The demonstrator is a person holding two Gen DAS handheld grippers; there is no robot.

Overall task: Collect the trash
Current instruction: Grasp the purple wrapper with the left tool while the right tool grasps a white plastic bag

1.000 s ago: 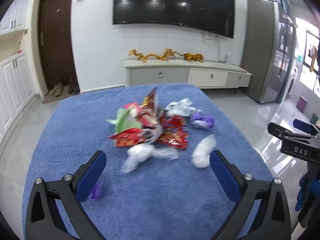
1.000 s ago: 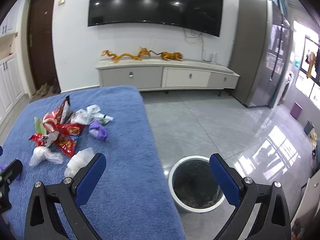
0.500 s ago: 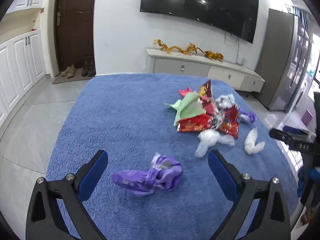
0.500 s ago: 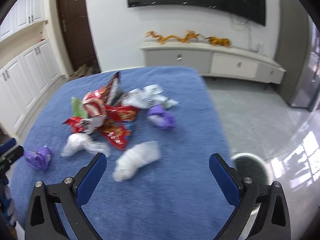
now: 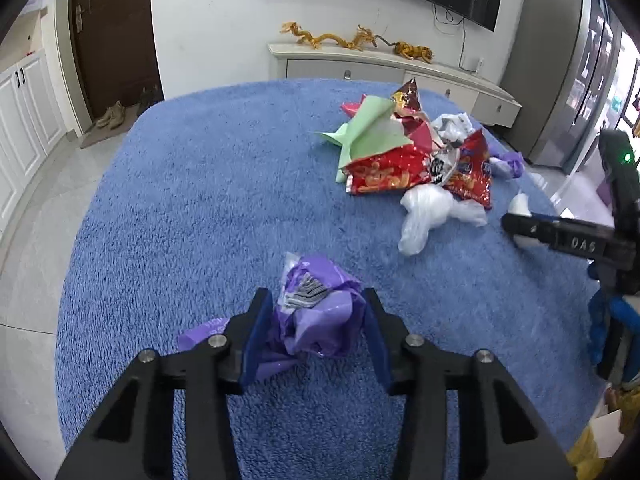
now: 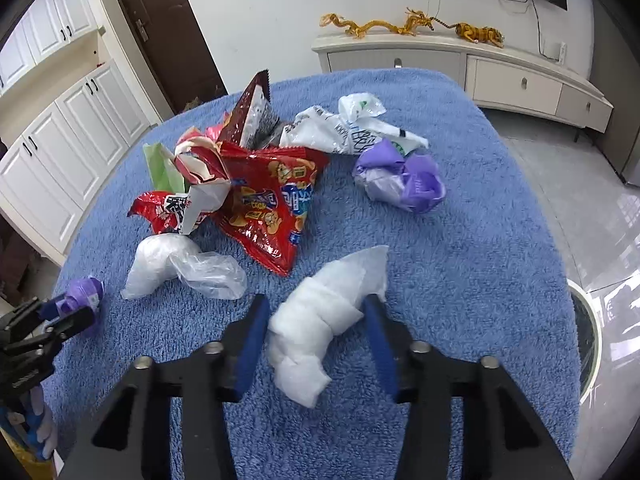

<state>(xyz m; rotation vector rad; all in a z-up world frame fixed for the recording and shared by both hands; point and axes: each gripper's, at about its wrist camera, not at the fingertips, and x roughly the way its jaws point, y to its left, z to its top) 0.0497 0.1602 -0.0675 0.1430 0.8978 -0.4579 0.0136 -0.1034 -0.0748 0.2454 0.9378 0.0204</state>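
Trash lies on a blue fuzzy cloth [image 5: 192, 200] over a table. My left gripper [image 5: 316, 326] is shut on a crumpled purple wrapper [image 5: 320, 312] that rests on the cloth. My right gripper [image 6: 316, 332] is shut on a white crumpled tissue wad [image 6: 324, 316]. The main pile holds red snack bags [image 6: 272, 204], a green paper [image 5: 368, 128], a clear plastic bag [image 6: 180, 264], a white printed bag [image 6: 344, 128] and a second purple wrapper [image 6: 404, 180]. The left gripper with its purple wrapper also shows at the left edge of the right wrist view [image 6: 76, 304].
A round bin [image 6: 586, 332] with a dark liner stands on the tiled floor right of the table. A white TV cabinet [image 5: 384, 68] with golden dragon figures lines the far wall. A brown door [image 5: 112, 36] and white cupboards [image 6: 68, 132] are at the left.
Both grippers have moved down to the cloth and closed. The left one took the purple wrapper, the right one took the white tissue wad. Both were wide open before.
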